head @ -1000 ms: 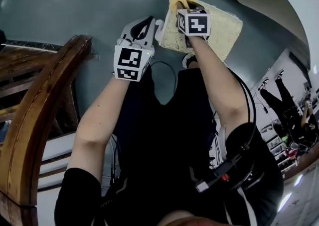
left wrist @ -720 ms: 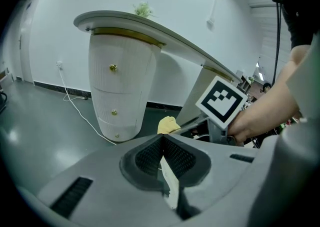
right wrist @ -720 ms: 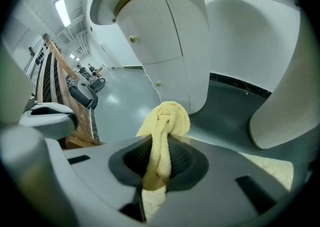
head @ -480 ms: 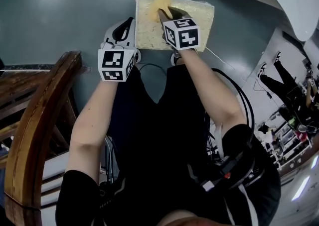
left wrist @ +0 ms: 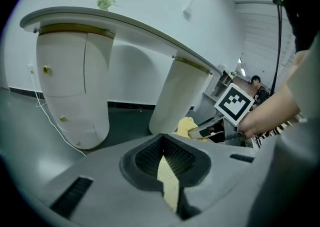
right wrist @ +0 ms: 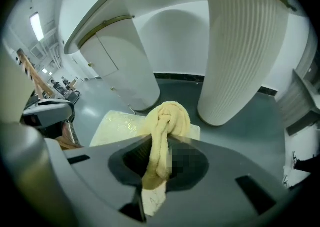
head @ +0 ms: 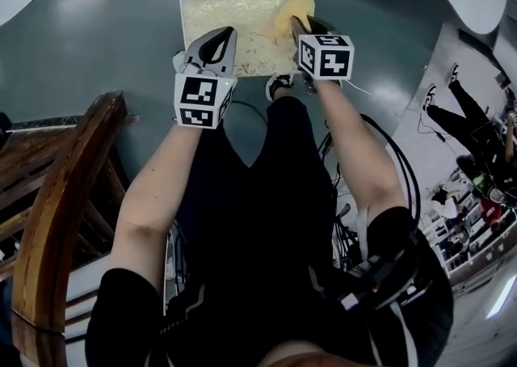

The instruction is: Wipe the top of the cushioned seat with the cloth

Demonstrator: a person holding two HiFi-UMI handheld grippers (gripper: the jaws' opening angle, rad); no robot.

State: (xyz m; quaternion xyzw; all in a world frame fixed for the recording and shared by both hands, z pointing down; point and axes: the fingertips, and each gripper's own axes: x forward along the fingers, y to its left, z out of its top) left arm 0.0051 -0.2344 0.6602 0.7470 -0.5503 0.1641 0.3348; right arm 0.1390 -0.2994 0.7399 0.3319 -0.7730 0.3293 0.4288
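No words, numbers or brand names can be read anywhere. The only printed marks are black-and-white square patterns. They are on the left cube (head: 199, 99) of the left gripper (head: 220, 34), at eleven o'clock in the head view, and on the right cube (head: 325, 56) of the right gripper (head: 302, 24), at one o'clock.

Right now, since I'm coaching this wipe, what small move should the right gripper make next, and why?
Probably sweep the cloth leftward across the seat: the right gripper is shut on it near the seat's right end, and most of the top lies to its left.
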